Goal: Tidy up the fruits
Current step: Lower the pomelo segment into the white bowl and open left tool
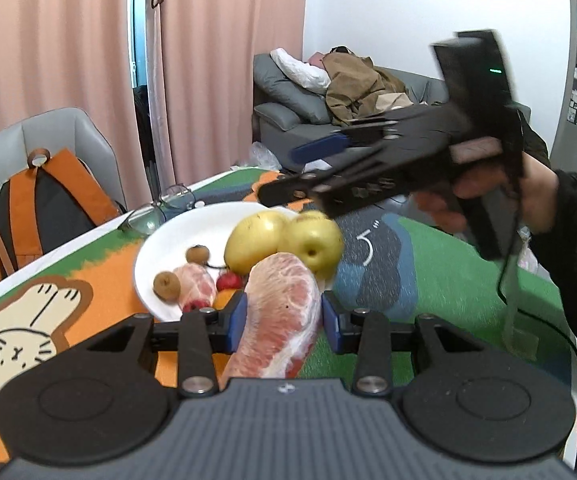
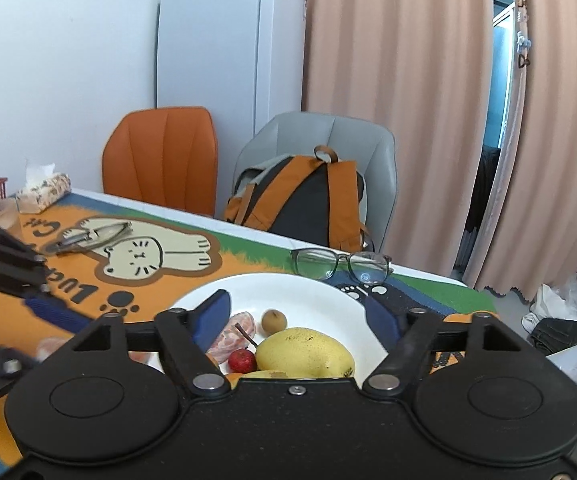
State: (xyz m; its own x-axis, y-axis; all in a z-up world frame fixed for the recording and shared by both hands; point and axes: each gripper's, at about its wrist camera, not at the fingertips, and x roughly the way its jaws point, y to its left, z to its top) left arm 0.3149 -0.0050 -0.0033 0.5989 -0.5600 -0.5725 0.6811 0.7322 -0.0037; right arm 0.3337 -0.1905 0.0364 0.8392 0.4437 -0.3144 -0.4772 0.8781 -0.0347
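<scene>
A cartoon-cat tablecloth (image 2: 160, 256) covers the table. On it sits a white plate (image 1: 176, 240) with 2 yellow pears (image 1: 254, 242), a small red fruit (image 2: 241, 361) and more. The left gripper (image 1: 282, 316) pinches a pomelo wedge (image 1: 284, 308) near the plate's edge; the right gripper (image 2: 296, 320) hangs spread above it.

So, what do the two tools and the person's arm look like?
Both tools, left and right, are black linkage frames with blue finger pads, silver screws and round black discs. A black cable hangs from the right one, which shows a green light. The hand wears a black sleeve.
</scene>
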